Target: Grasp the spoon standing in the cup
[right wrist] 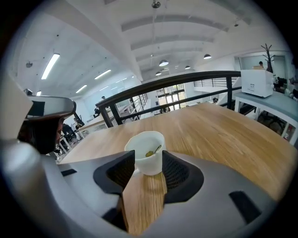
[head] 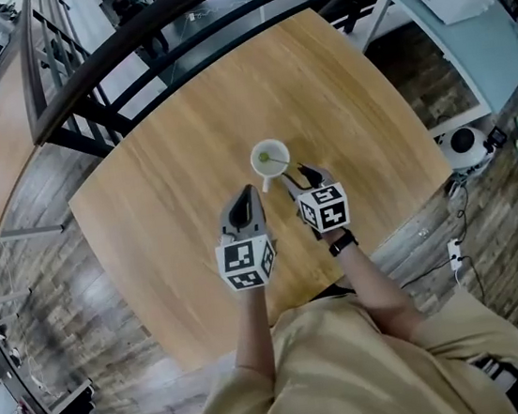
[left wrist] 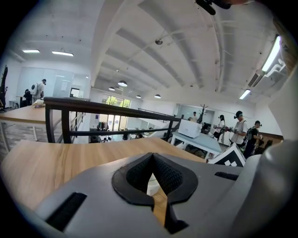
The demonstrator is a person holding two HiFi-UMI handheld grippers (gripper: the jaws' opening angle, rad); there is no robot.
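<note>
Spoon (head: 275, 162), small, greenish, stands in white round cup (head: 271, 159) at middle of light wooden desk (head: 168, 166). Right tool (head: 301, 179) spread wide, cup just at its tips, nothing gripped. Left tool (head: 246, 193) closed, empty, alongside.

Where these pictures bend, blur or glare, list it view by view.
Head view: fisheye bows the table edges and railing; light even. Left gripper view: dark round border, lamp glares at right, near jaws soft. Right gripper view: same dark border, railing bowed, cup fairly sharp.
</note>
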